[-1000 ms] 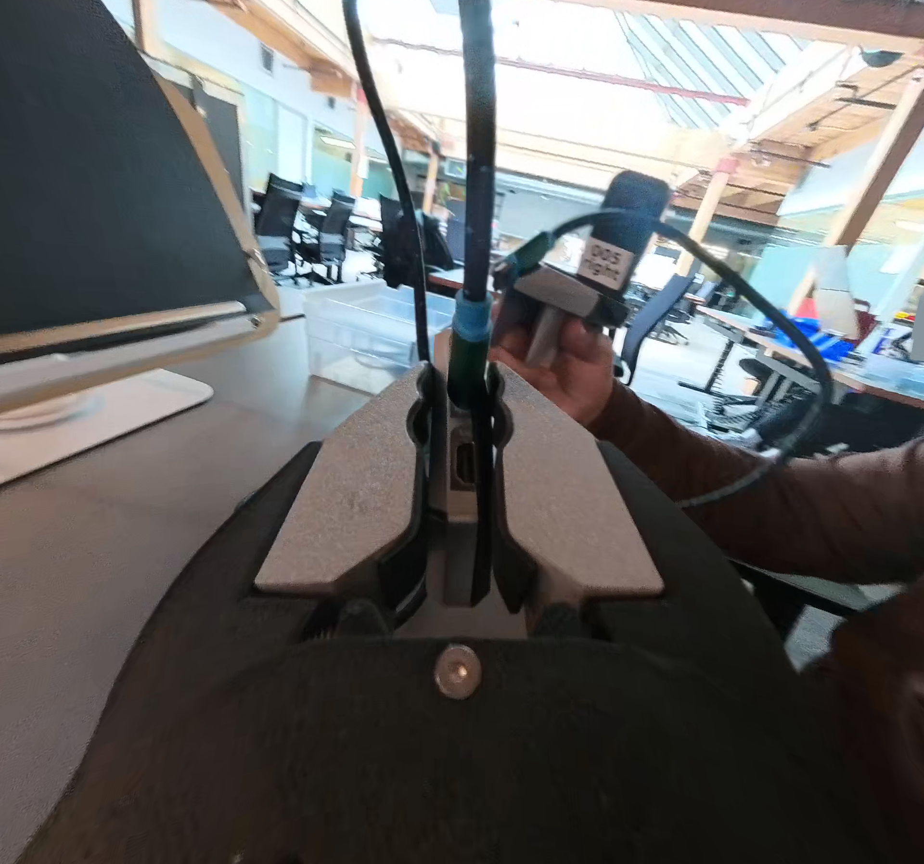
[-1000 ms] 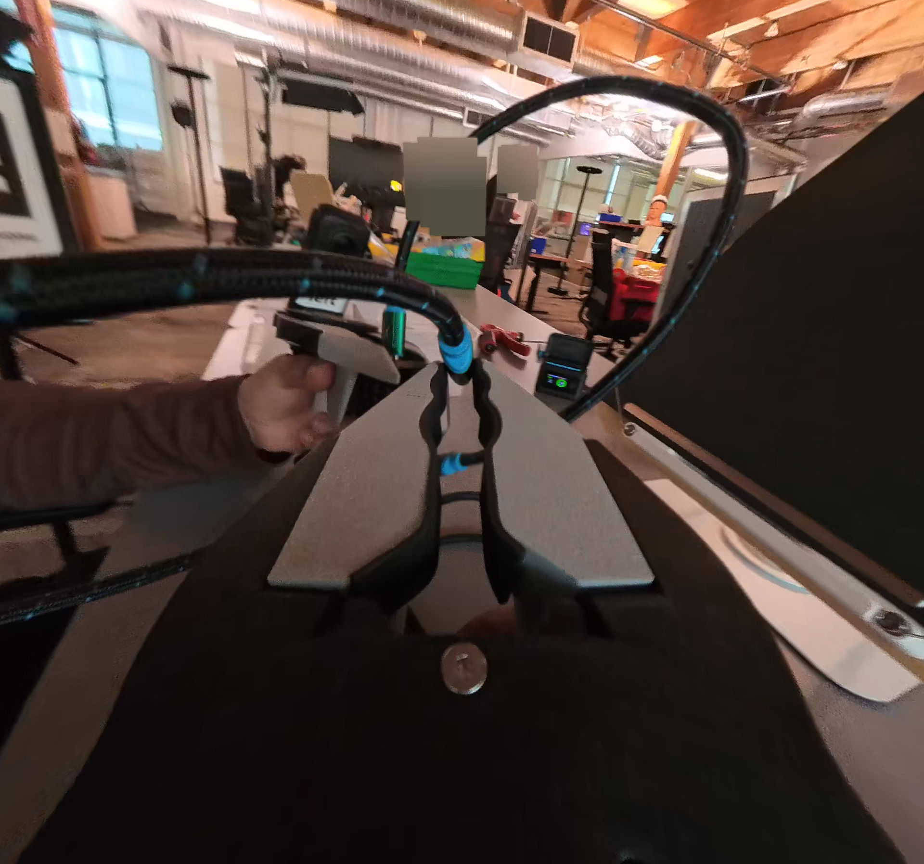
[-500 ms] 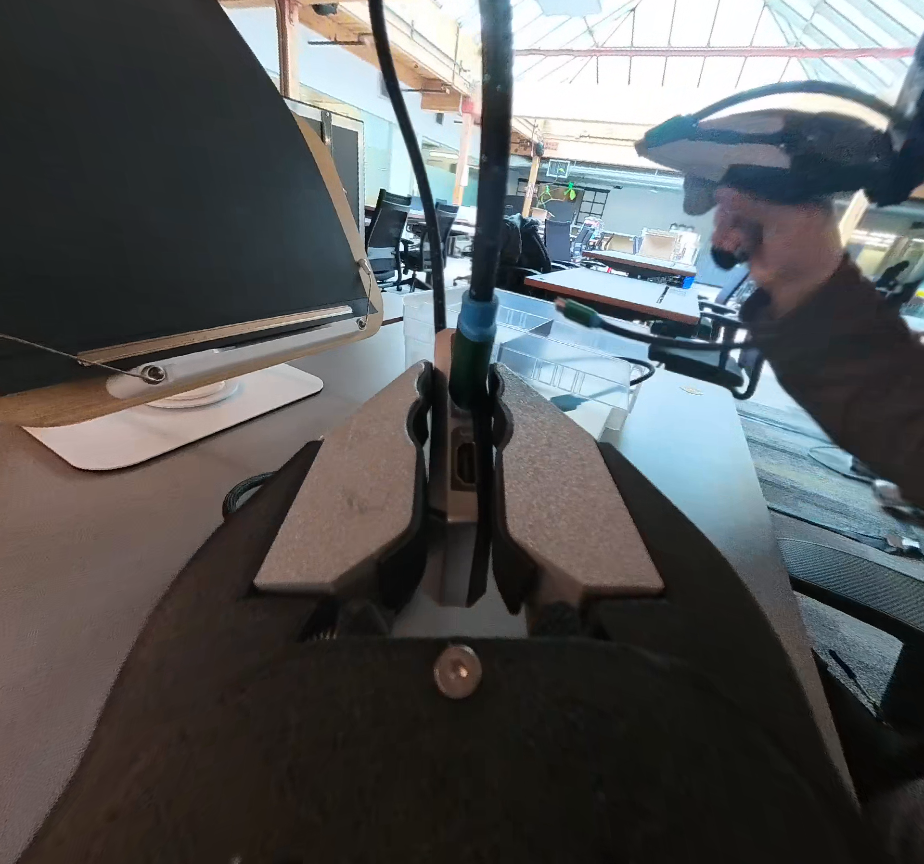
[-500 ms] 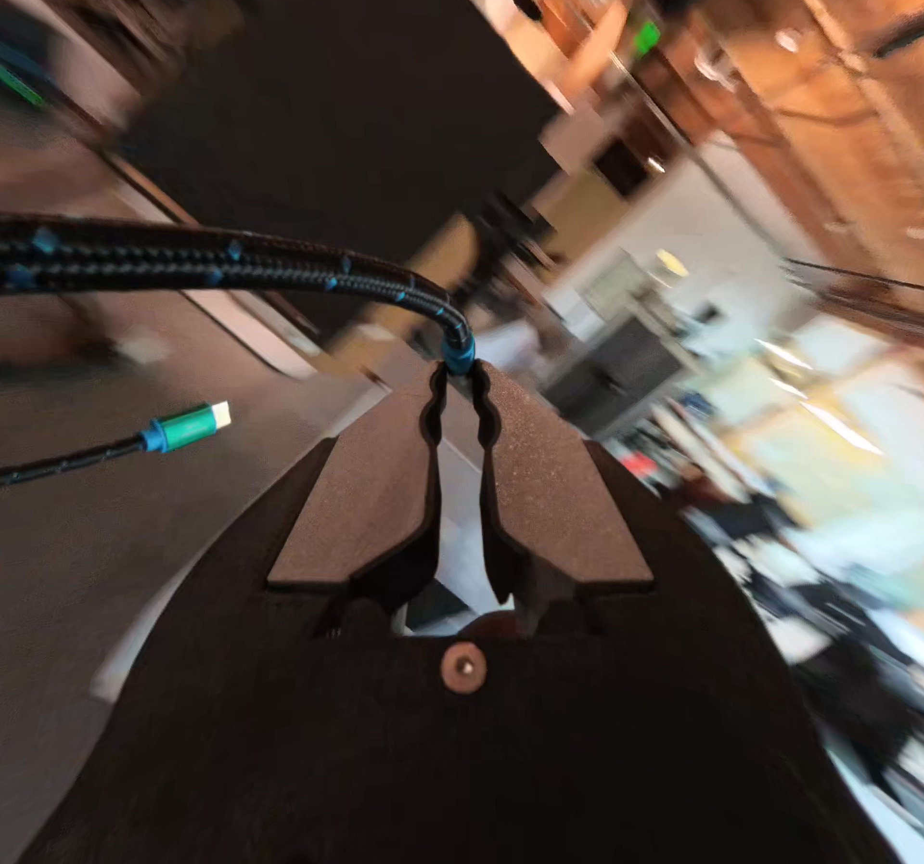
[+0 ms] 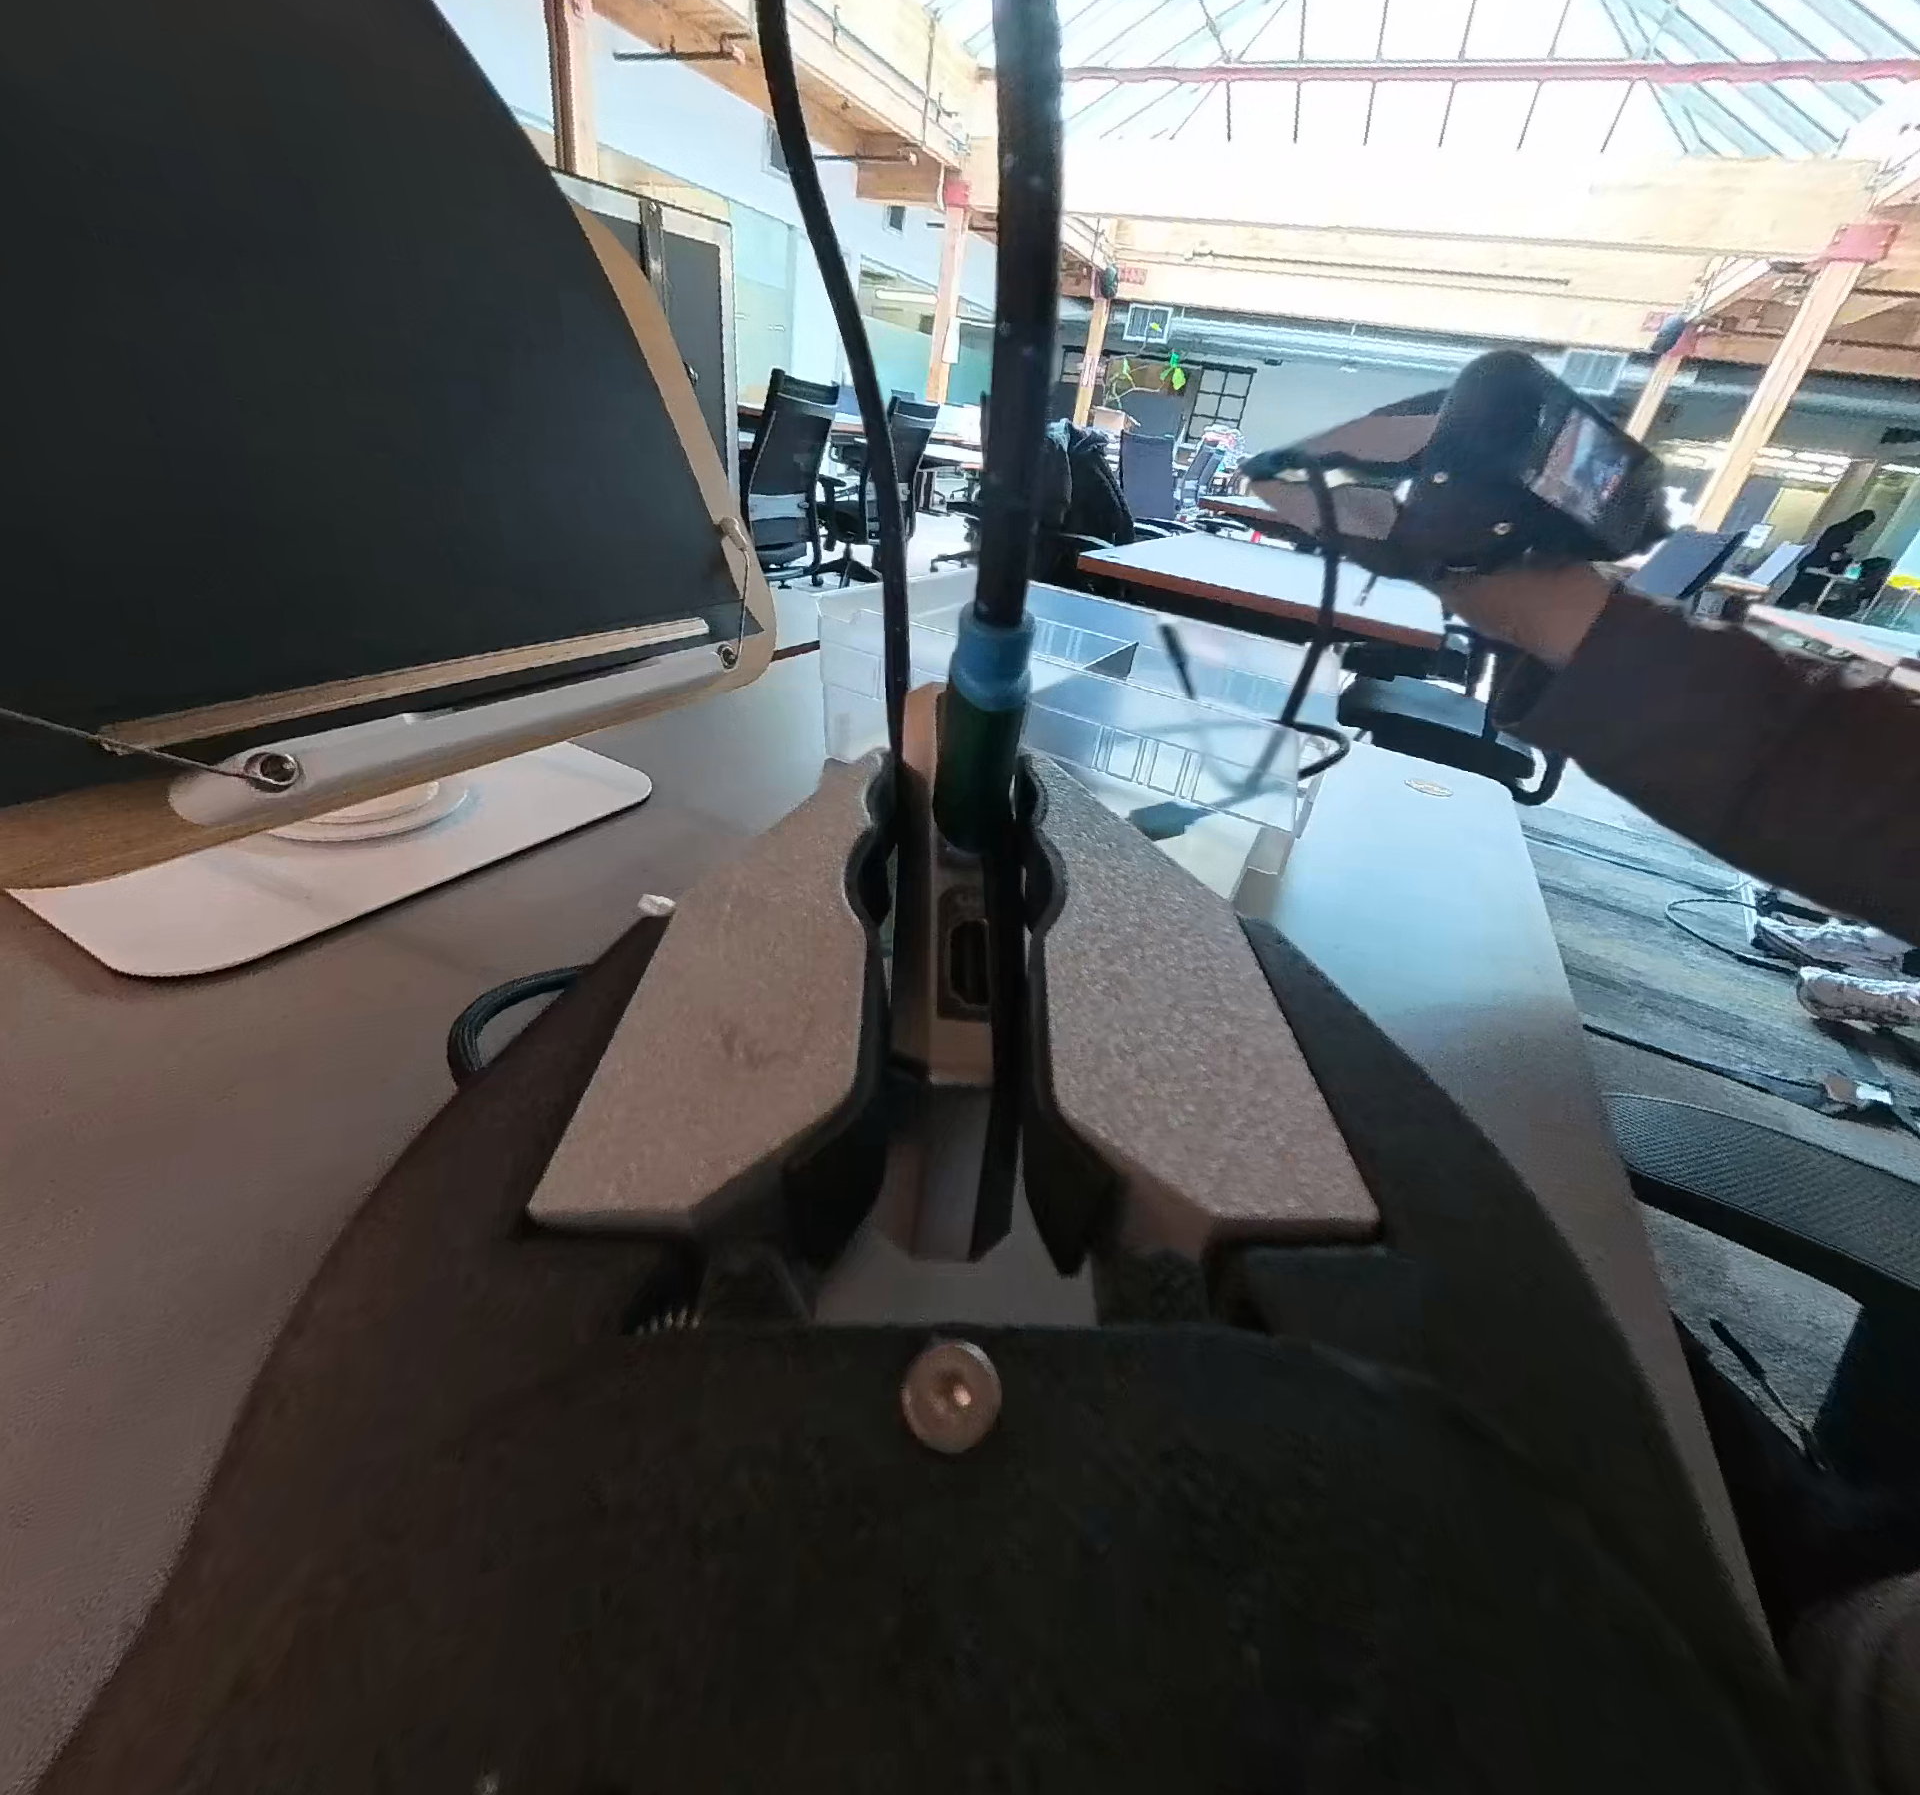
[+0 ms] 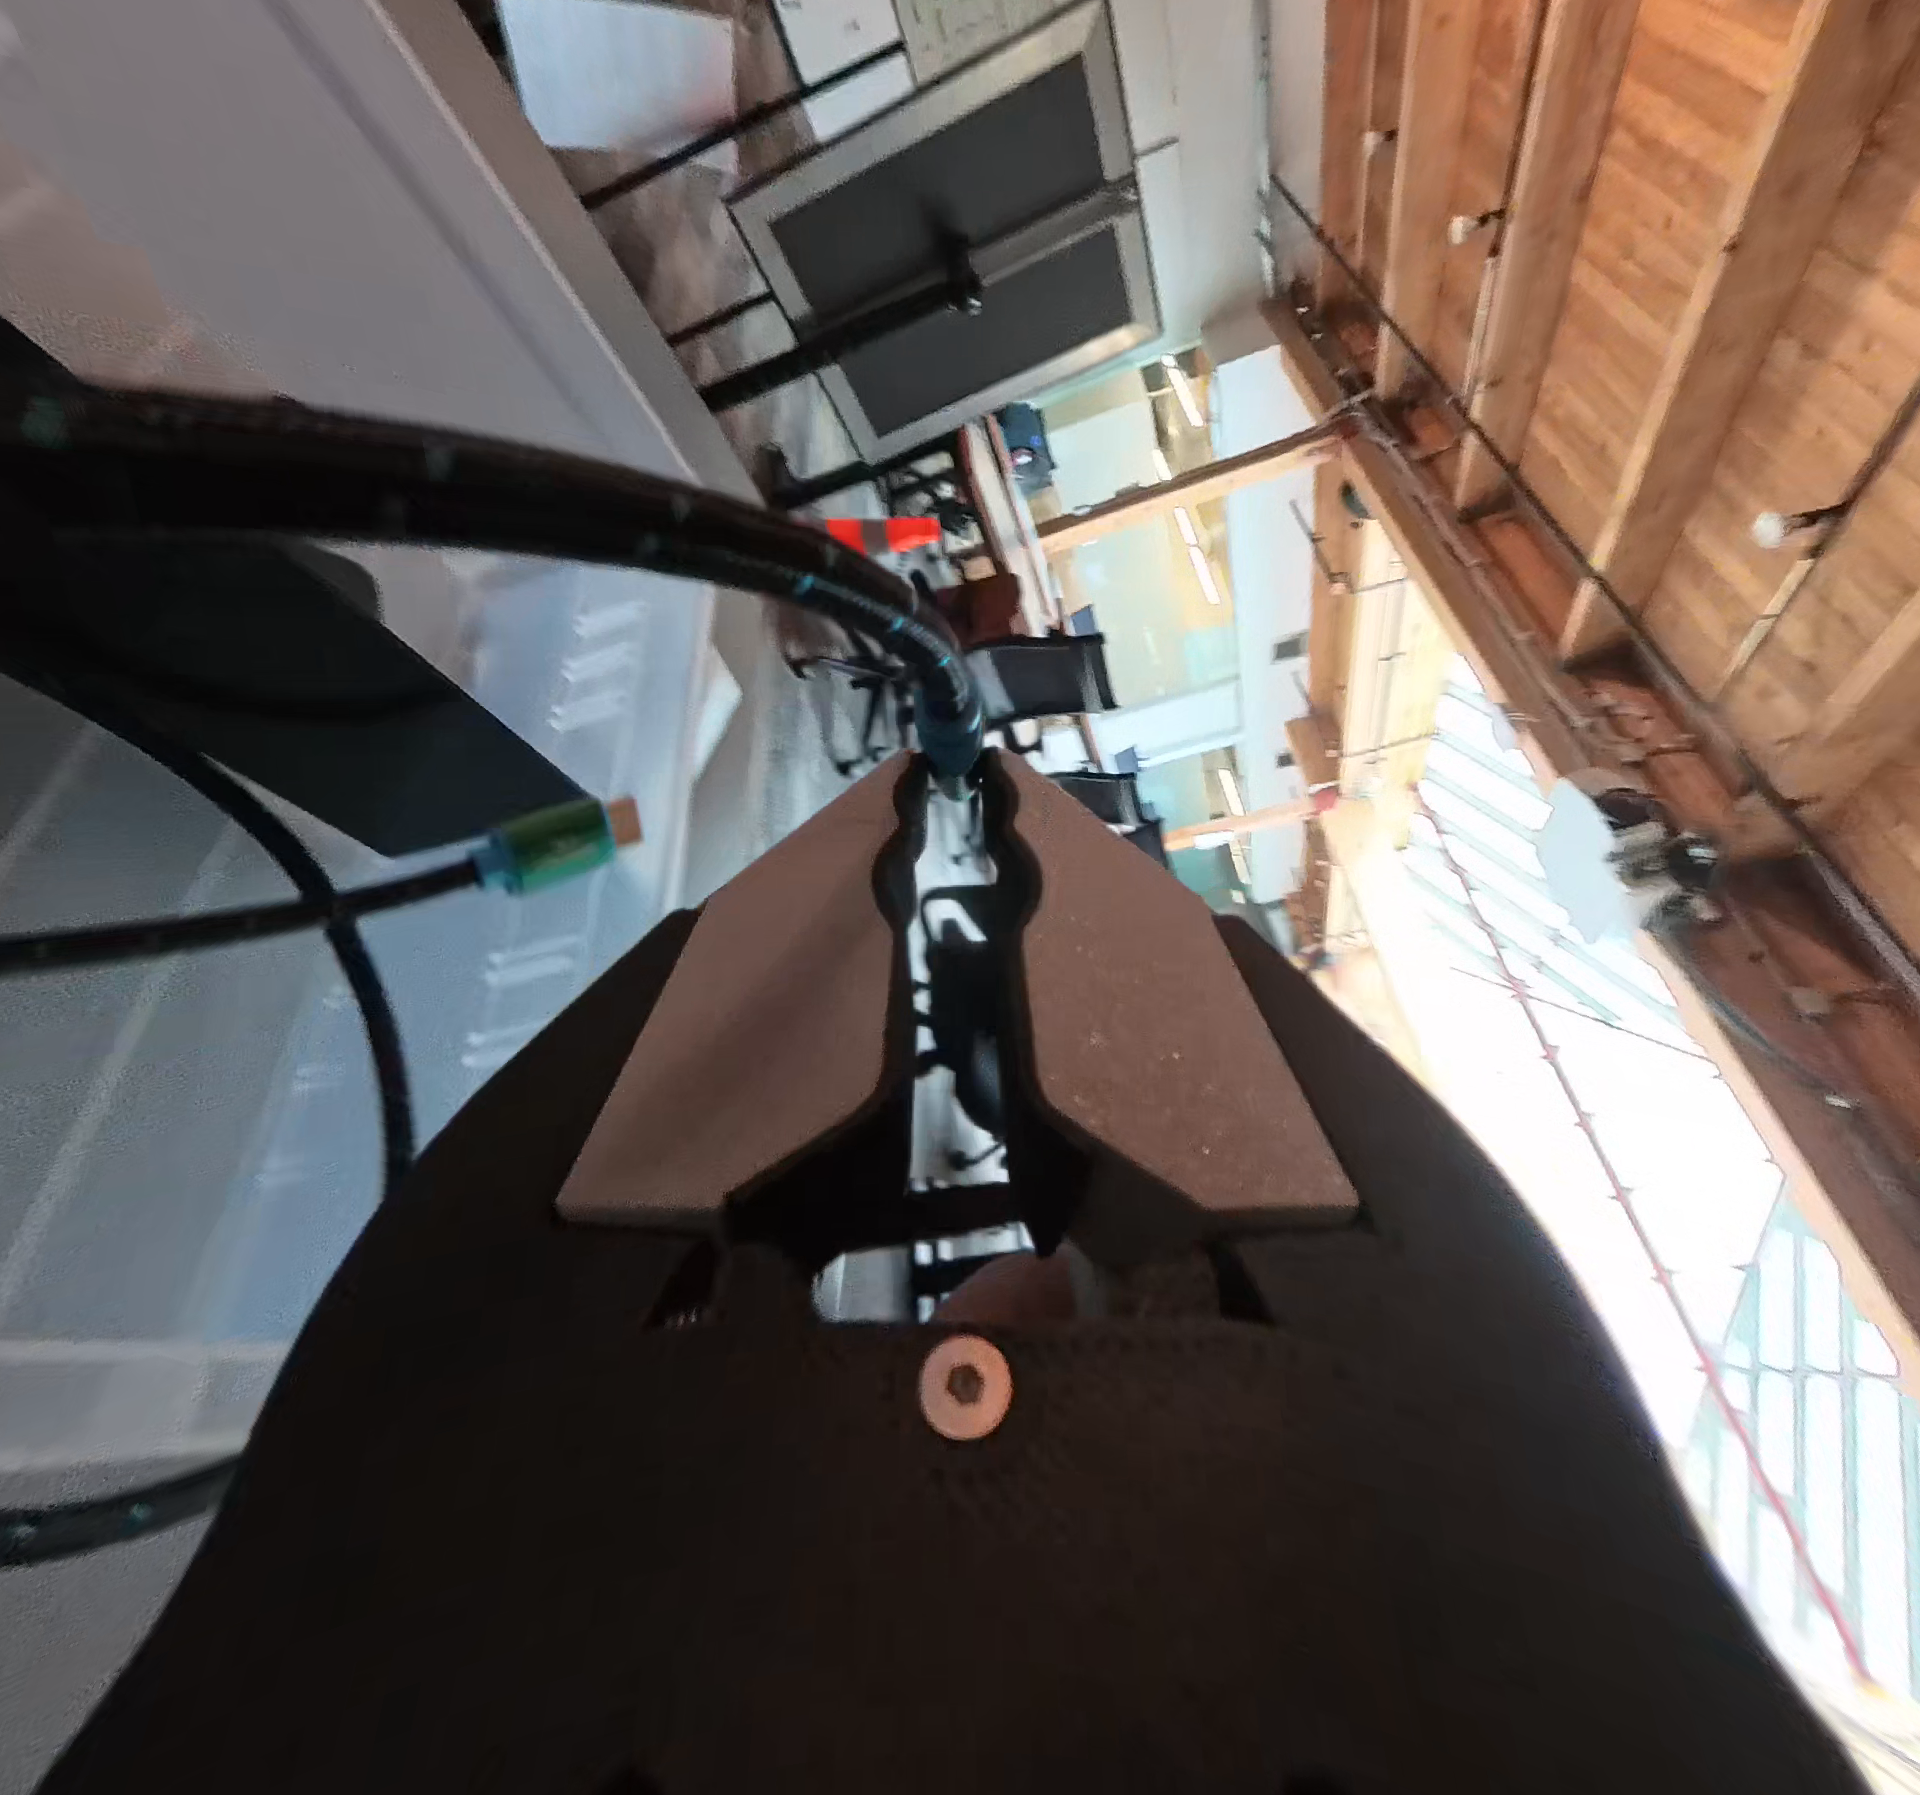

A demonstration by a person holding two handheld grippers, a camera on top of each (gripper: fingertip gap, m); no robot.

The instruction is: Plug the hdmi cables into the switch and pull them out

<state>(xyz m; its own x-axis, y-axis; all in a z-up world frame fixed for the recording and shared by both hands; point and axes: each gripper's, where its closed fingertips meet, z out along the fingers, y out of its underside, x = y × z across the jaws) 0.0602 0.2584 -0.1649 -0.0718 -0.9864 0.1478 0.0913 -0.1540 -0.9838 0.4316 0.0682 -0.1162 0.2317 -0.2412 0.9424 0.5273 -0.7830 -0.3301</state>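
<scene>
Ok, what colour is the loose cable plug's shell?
Green shell with a blue collar, clearest in the right wrist view.

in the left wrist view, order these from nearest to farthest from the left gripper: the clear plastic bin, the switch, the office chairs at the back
1. The switch, clamped between the left gripper's fingers, with a green-plugged cable in its top.
2. The clear plastic bin, on the desk just beyond the fingertips, slightly right.
3. The office chairs, far back across the room, left of centre.

In the left wrist view the switch [image 5: 961, 966] lies mostly hidden between the claw's fingers [image 5: 748, 1018], both black cables [image 5: 1023, 291] run off the top edge, and the monitor [image 5: 260, 343] is cropped at upper left.
</scene>
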